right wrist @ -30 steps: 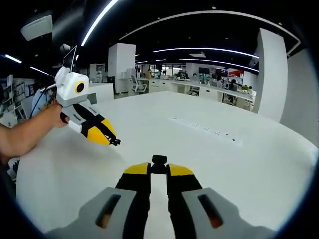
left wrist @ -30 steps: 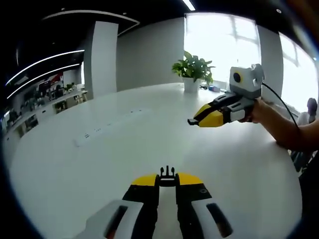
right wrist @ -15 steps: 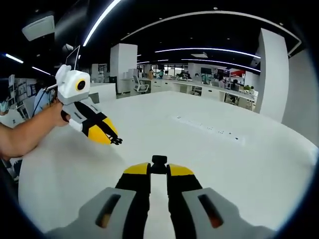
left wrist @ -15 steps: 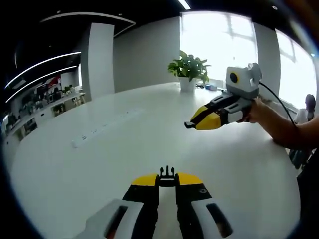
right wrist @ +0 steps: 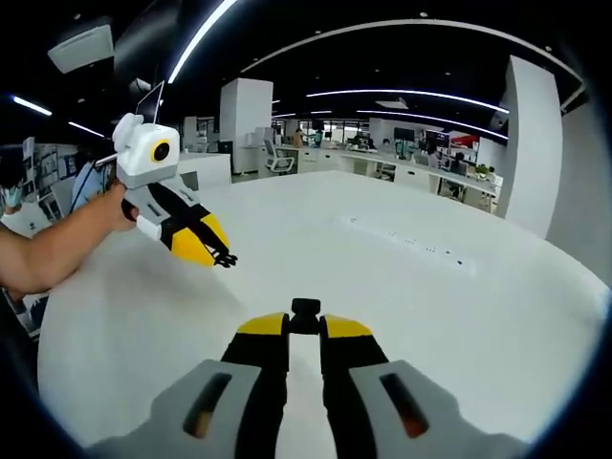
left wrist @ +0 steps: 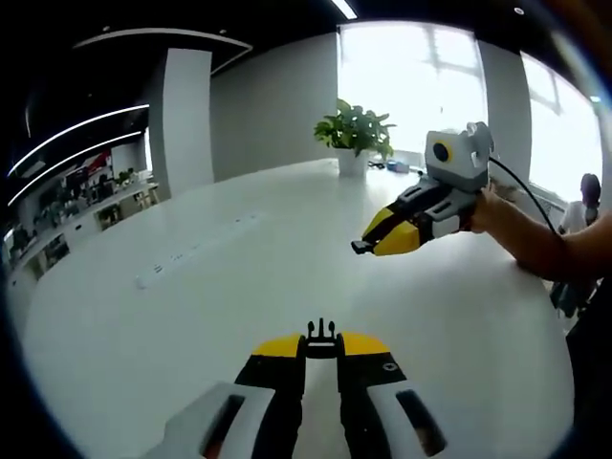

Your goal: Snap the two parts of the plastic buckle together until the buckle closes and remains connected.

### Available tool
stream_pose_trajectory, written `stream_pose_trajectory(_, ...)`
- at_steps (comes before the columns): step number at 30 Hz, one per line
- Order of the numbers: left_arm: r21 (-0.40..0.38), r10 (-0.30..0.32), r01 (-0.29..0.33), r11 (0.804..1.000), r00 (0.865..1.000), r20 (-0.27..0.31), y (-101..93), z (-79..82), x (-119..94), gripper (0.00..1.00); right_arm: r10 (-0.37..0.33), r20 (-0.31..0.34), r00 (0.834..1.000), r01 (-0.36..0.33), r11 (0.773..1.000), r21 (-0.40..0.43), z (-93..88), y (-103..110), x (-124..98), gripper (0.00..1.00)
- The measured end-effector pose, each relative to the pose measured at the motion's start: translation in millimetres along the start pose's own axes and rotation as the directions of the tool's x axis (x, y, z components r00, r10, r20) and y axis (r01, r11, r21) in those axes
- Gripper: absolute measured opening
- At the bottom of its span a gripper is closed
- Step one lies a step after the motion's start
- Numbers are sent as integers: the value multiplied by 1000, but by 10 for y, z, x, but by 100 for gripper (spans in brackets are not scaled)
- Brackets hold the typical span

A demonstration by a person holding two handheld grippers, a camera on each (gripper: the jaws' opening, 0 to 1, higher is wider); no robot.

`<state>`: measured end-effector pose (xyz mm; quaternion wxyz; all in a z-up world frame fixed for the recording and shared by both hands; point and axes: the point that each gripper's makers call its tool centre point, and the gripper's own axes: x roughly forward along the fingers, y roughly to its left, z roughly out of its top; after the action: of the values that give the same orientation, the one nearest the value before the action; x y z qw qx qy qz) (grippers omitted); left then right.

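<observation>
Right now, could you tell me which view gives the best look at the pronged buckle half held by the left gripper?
The left gripper view: the pronged buckle half sits close to the camera, clamped at the left gripper tips, prongs pointing away. In the right gripper view it is a tiny dark piece at the tip of that gripper, too small for detail.

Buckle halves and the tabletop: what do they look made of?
Pronged buckle half and socket buckle half: black, matte, apparently moulded plastic, each pinched in shut jaws. Tabletop: smooth white with soft glare, likely laminate; uncertain.
</observation>
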<state>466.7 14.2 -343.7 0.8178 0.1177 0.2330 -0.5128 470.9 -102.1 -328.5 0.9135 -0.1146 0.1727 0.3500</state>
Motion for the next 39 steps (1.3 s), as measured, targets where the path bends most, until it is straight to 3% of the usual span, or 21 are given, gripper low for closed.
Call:
stream_pose_trajectory(5, 9, -8, 8, 1000, 1000, -12, -56, -76, -31, 10, 15, -1, 1000, -15, 1000, -3, -6, 28, -20, 11)
stream_pose_trajectory(15, 33, -19, 19, 999, 1000, -6, -182, -56, -68, 10, 19, -10, 1000, -19, 1000, 0, -124, 79, -154, 11)
stream_pose_trajectory(26, 61, -34, 36, 997, 999, -28, -299, -115, -106, 10, 7, -3, 1000, -7, 1000, -11, -105, 81, -182, 11)
stream_pose_trajectory(32, 70, -45, 45, 997, 999, -7, -340, -37, -148, 10, 23, 16, 1000, -23, 999, -27, -35, 178, -205, 11)
stream_pose_trajectory(39, 51, -59, 59, 997, 998, -13, -312, -102, -182, 10, 49, 9, 999, -49, 998, -46, -55, 227, -213, 11)
